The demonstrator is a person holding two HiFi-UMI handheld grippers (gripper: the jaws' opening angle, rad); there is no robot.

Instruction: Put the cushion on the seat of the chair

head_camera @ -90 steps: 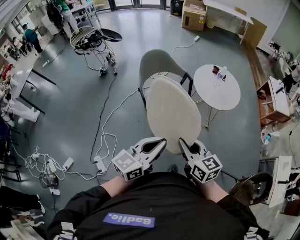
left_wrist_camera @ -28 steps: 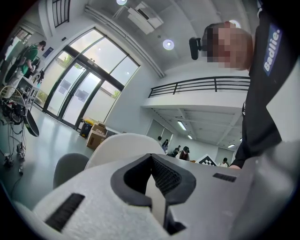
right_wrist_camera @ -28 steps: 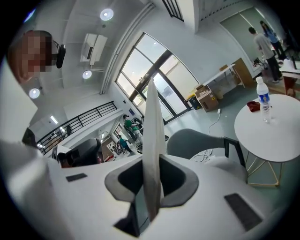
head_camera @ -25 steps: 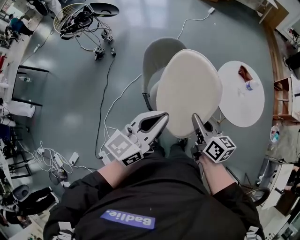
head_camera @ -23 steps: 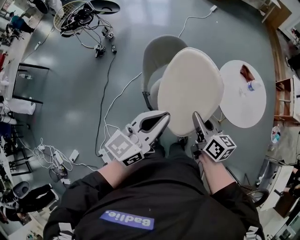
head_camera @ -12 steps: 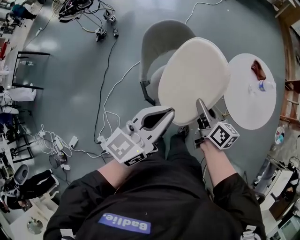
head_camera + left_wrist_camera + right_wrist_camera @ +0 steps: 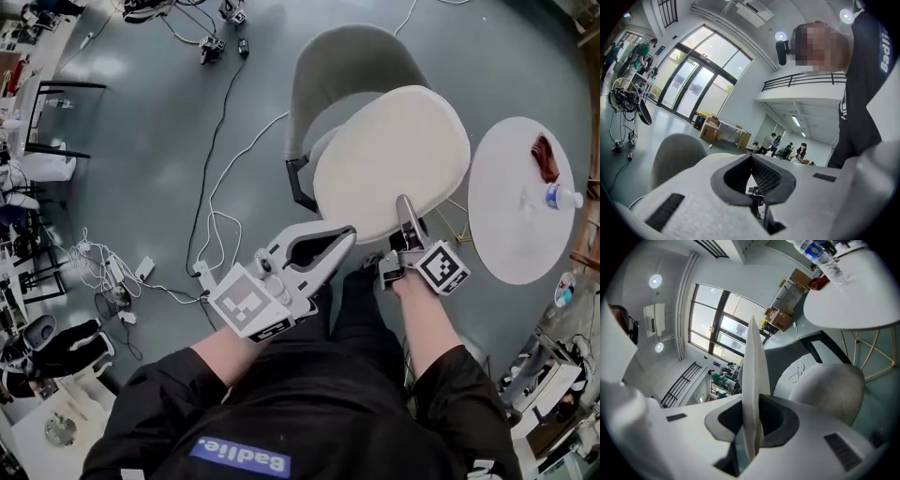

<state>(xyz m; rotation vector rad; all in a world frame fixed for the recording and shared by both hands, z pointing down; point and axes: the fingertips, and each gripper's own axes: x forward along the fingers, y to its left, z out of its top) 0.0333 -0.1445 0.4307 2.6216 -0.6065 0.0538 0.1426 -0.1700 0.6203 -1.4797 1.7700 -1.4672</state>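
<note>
Looking at where you are: your right tongs (image 7: 405, 208) are pinching the near edge of the oval seat cushion (image 7: 394, 159), and it hangs out ahead of them, fairly flat, over the grey shell chair (image 7: 352, 61). Your left tongs (image 7: 345, 234) are pressed together with nothing in them, tips just beside the cushion's near-left edge; can't tell if they touch it. What matters is that the cushion's long axis runs near-left to far-right in the head view. Its far end pokes toward the round counter (image 7: 511, 202), while the seat sits below and a bit left. I'd guess you swing it left and square it to the backrest before lowering, and the right hand does the work.
</note>
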